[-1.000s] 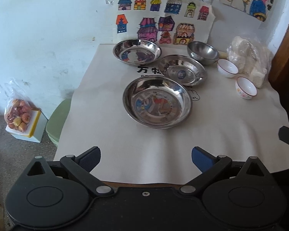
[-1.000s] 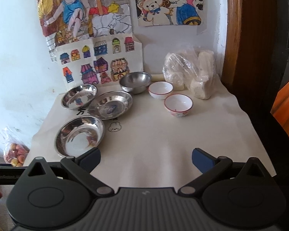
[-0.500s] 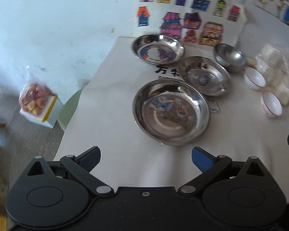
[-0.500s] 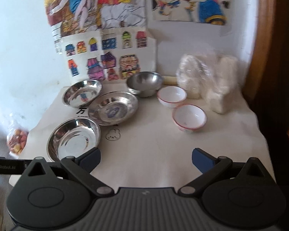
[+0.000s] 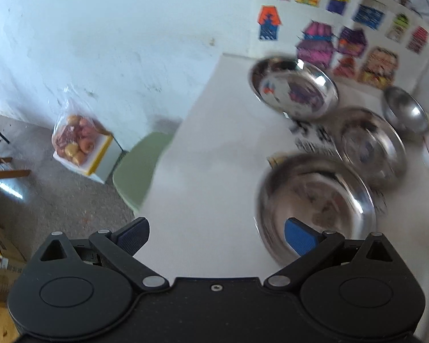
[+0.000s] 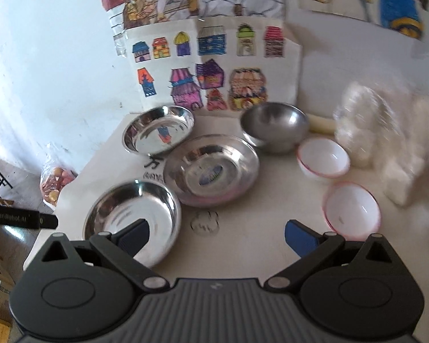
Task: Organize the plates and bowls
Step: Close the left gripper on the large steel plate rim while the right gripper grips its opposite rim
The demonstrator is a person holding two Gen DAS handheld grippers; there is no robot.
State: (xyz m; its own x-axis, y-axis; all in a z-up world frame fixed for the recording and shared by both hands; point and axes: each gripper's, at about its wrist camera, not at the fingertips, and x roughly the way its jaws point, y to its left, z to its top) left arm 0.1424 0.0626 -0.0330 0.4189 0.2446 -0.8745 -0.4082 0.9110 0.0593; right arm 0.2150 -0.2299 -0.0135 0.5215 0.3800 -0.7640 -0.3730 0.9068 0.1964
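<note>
Plates of steel sit on your table (image 6: 243,245), which is draped in white paper: the nearest steel plate (image 6: 131,214) by its left edge, a wider steel plate (image 6: 211,168) behind it, a third steel plate (image 6: 158,133) at the back left corner. Your steel bowl (image 6: 274,128) stands by the back edge, with two white bowls (image 6: 323,157) (image 6: 353,208) toward the right. Both your left gripper (image 5: 216,235) and right gripper (image 6: 216,235) hover spread wide, gripping nothing. Coloured house drawings (image 6: 206,68) lean on the white wall (image 5: 100,43); a bag of fruit (image 5: 75,140) rests on the grey floor (image 5: 43,200).
</note>
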